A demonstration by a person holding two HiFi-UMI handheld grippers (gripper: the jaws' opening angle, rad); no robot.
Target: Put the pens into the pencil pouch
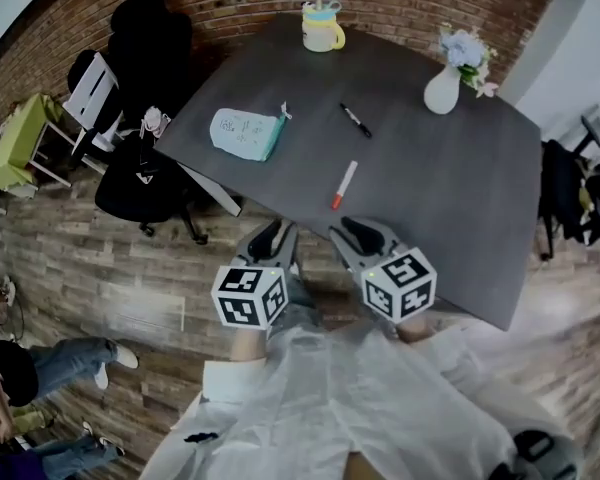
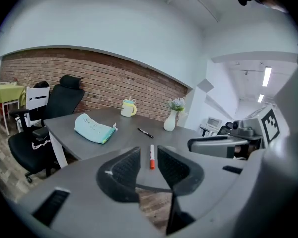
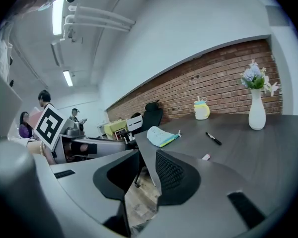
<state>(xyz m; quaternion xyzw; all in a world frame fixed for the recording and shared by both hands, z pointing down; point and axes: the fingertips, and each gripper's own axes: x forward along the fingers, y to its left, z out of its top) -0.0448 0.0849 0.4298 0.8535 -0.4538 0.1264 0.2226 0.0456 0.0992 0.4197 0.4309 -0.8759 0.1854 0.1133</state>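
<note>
Head view looks down on a dark grey table with both pens lying loose on it, so as far as I can judge the task has not started and nothing is in the pouch yet. The white pen with a red cap lies nearest the person, just past the table's near edge, with its red end pointing back toward them. From that pen, the slim black pen lies at 12 o'clock, and the light teal fabric pencil pouch lies flat at 10 o'clock near the table's left edge. I cannot tell whether its zip is open. A yellow mug stands at the far edge and a white vase of pale flowers at 1 o'clock, both well clear of the work.

The left gripper and the right gripper hover side by side at 6 o'clock, short of the table edge. Each has its jaws moderately apart and holds nothing. In the left gripper view the white pen lines up with the gap of the left gripper, but it lies beyond the tips, untouched. In the right gripper view only floor and table edge show between the jaws of the right gripper.

Both pens have yet to be picked up and slid into the pouch, which probably needs holding open
</note>
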